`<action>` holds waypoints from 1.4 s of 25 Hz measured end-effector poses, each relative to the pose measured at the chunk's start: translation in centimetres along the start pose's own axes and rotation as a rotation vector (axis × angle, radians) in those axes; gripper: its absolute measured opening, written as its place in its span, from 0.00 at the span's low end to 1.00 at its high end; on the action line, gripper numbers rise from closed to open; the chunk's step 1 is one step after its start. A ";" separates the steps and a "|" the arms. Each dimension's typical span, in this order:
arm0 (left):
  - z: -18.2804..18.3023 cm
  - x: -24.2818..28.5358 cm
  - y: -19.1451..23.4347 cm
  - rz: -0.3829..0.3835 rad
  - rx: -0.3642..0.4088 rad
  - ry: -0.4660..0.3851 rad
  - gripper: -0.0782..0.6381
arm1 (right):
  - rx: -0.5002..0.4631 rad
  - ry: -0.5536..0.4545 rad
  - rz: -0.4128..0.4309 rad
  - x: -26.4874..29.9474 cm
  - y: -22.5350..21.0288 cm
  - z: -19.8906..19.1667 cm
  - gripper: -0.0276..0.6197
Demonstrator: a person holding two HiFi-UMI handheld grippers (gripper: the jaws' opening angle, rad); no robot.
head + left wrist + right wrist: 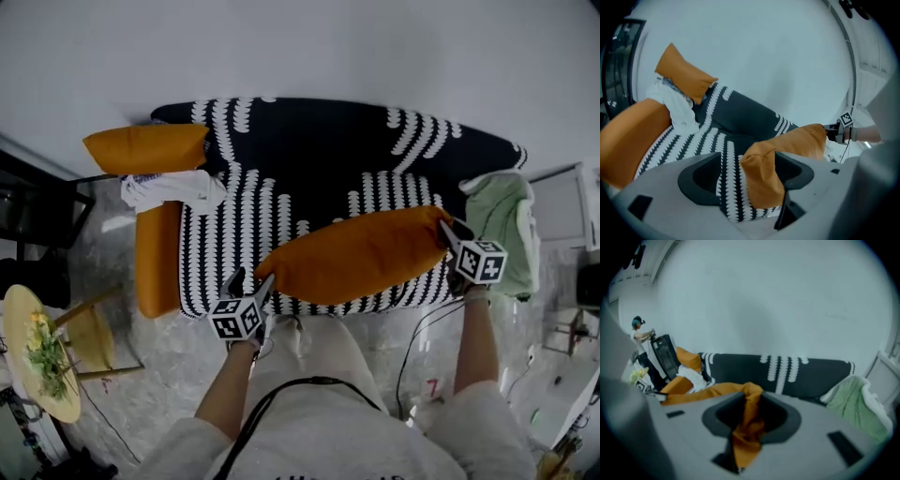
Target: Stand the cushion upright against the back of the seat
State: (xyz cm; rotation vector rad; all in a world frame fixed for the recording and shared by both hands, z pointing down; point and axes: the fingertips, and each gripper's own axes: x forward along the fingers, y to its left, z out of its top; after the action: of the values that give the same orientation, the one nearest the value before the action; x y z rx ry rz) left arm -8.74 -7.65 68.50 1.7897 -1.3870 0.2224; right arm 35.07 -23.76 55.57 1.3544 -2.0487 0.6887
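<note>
The cushion (356,255) is coloured plain orange, as is a second cushion (145,147). The sofa (309,141) is patterned in black with columns of white scallops. A cloth (173,190) is seen in white and a blanket (502,211) in pale green.

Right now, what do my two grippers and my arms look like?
The left gripper and right gripper each have a grey body, dark jaws and a cube with black-and-white square markers. You wear a pale top whose loose sleeves leave the forearms bare. A black cable runs across your chest.
</note>
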 end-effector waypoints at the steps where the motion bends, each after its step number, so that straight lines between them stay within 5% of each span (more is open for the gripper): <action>1: -1.0 0.7 -0.2 -0.028 -0.044 0.028 0.61 | 0.006 0.002 -0.001 -0.3 -0.4 -0.4 0.23; 4: -1.8 2.5 -1.7 -0.092 -0.077 0.050 0.60 | 0.012 0.016 -0.032 -0.8 -2.2 -1.7 0.22; 7: -1.0 2.6 -4.4 -0.101 0.053 0.028 0.19 | 0.005 0.022 -0.050 -0.8 -3.2 -3.1 0.19; 8: -0.8 2.7 -5.3 -0.095 0.074 0.019 0.16 | 0.011 0.024 -0.055 -1.0 -3.6 -3.7 0.18; 17: 5.7 8.3 -9.9 0.006 -0.002 -0.126 0.16 | 0.238 -0.013 0.002 1.0 -10.5 -5.5 0.16; 35: 17.1 17.3 -9.6 0.209 -0.017 -0.302 0.16 | 0.334 -0.009 0.187 12.9 -15.1 0.4 0.16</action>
State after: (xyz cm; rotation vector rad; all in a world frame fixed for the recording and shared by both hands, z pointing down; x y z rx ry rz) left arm 0.25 -31.64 63.10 1.7139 -1.7869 0.0502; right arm 45.05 -37.43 66.01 1.3516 -2.1544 1.1506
